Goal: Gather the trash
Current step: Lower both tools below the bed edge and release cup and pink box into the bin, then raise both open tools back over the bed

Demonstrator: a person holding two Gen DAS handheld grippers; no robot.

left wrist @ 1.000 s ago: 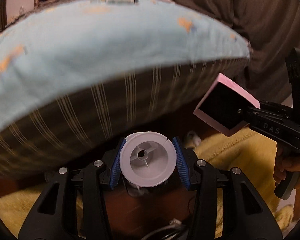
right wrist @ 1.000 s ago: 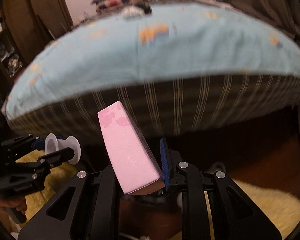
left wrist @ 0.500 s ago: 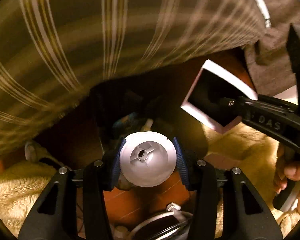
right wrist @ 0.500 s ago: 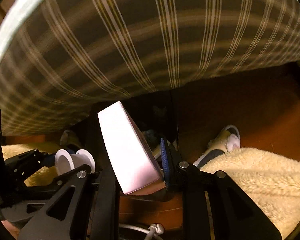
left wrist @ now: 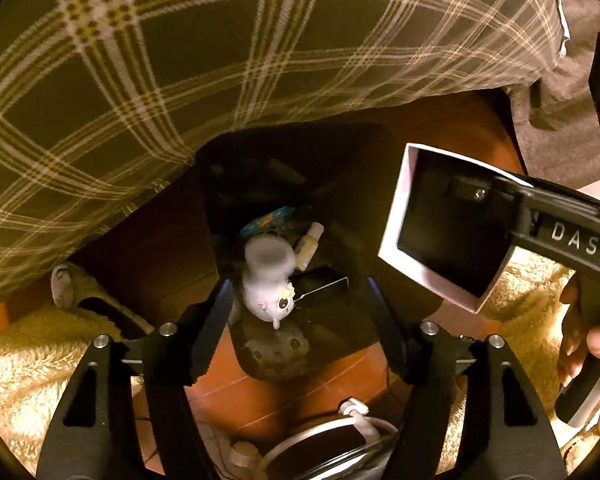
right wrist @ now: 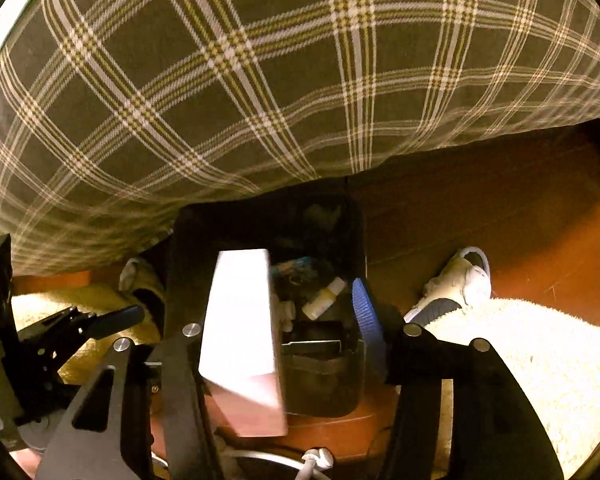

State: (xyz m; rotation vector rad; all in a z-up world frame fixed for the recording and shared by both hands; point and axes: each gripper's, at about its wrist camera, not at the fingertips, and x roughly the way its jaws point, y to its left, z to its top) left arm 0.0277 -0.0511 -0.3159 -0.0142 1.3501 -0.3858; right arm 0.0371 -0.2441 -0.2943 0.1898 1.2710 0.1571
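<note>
Both grippers pointed down over black bin [left wrist: 340, 344] on the floor beside plaid bedding [left wrist: 180, 80]. Left gripper [left wrist: 300, 304] jaws were opening, white spool [left wrist: 268, 280] loose btwn them, blurred, over the bin. Right gripper [right wrist: 312, 320] jaws were opening too; pink box [right wrist: 240, 340] leaned on the left finger, clear of blue pad [right wrist: 364, 312], above the bin.

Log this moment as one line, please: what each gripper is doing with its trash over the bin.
left gripper: jaws opening, white spool dropping free | right gripper: jaws opening, pink box between them | black bin: directly below, already holds trash
</note>
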